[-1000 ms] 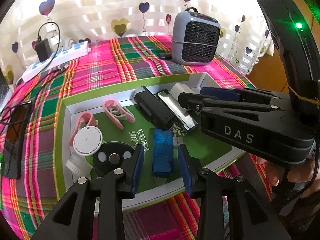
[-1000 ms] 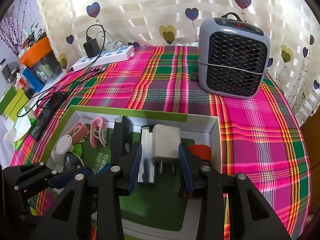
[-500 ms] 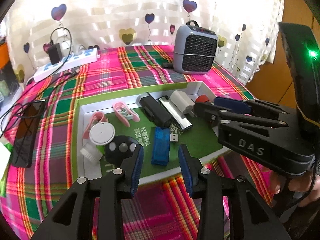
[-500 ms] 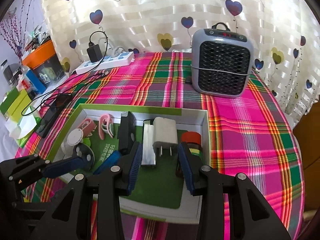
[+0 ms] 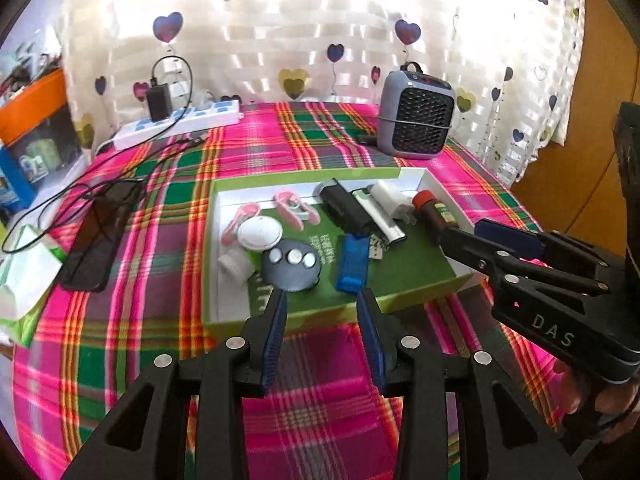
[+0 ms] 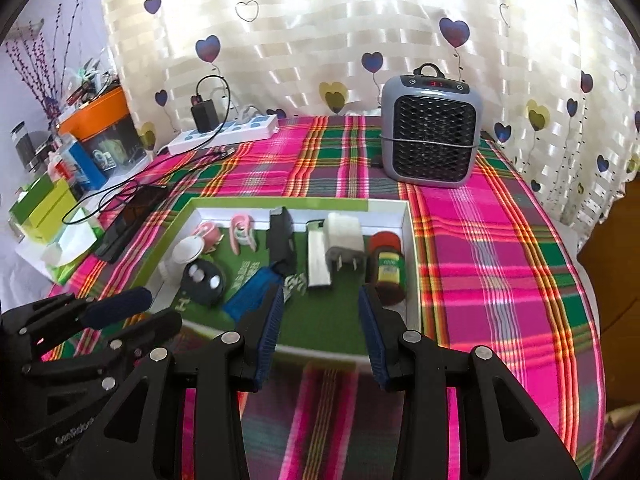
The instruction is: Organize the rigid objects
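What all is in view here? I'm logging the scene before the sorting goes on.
box: 1, green with white walls, middle of table
pink clips: 2, box's far left
white round lid: 1, beside the clips
dark disc: 1, three silver buttons, near left
blue USB stick: 1, box centre
black bar: 1, far side
silver lighter: 1, right of the bar
white plug adapter: 1, far right
red-capped bottle: 1, lying by the right wall
heater: 1, grey, far right of table
power strip: 1, white, far left
phone: 1, black, left of box
left tool: open, empty
right tool: open, empty
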The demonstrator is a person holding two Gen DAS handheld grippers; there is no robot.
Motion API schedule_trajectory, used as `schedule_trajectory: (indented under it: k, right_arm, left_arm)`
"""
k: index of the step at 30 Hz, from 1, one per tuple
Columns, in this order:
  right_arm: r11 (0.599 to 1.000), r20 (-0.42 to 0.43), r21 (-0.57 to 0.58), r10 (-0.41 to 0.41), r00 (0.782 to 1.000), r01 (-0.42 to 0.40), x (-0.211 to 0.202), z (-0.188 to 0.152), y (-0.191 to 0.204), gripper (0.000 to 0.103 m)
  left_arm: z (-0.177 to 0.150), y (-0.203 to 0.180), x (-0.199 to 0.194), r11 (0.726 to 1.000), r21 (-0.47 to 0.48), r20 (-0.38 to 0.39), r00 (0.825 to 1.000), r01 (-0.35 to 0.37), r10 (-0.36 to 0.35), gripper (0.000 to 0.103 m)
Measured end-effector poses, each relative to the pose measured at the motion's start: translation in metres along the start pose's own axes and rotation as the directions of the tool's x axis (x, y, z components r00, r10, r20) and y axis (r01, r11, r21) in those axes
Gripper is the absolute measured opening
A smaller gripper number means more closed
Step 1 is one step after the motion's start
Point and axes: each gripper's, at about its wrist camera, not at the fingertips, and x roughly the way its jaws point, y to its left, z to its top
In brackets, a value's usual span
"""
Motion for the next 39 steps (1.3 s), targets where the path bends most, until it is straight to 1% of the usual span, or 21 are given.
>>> schedule_trajectory:
  k: [8, 12, 17, 29, 33, 36, 39]
  right_arm:
    - [1.000, -0.028, -0.015, -0.025, 0.999, 0.024, -0.007, -0.018, 0.009, 0.040]
    - [0.999, -0.045, -0.014, -0.049, 0.998, 0.048, -0.009, -0.031, 0.009, 0.040]
    - [0.997, -0.069, -0.037, -0.072, 0.995, 0.069, -0.010, -0.047, 0.012, 0.040]
    - [0.998, -0.097, -0.034, -0.059, 0.993, 0.056, -0.015, -0.074, 0.016, 0.040]
    - [0.997, -0.114, -0.031, -0.067, 0.991, 0.064, -0.015, -0.082, 0.015, 0.040]
    - [0.997, -0.121, -0.034, -0.073, 0.990, 0.069, -0.017, -0.087, 0.015, 0.040]
    - [0.997, -0.123, -0.026, -0.079, 0.989, 0.076, -0.019, -0.091, 0.012, 0.040]
  left_arm:
    - [-0.022, 0.002, -0.010, 0.999, -0.013, -0.003, 1.000, -0.031, 0.031, 0.035]
    - [-0.035, 0.004, -0.010, 0.999, -0.023, -0.032, 0.999, -0.024, 0.024, 0.035]
    - [-0.049, 0.005, -0.008, 0.999, -0.026, -0.056, 0.998, -0.043, 0.041, 0.035]
    - [-0.072, 0.002, -0.012, 0.997, -0.031, -0.080, 0.994, -0.076, 0.073, 0.035]
    - [-0.078, 0.002, -0.012, 0.995, -0.042, -0.080, 0.993, -0.090, 0.086, 0.035]
    - [-0.082, 0.002, -0.011, 0.995, -0.050, -0.089, 0.992, -0.089, 0.085, 0.035]
    - [-0.085, 0.000, -0.014, 0.995, -0.046, -0.083, 0.993, -0.089, 0.085, 0.035]
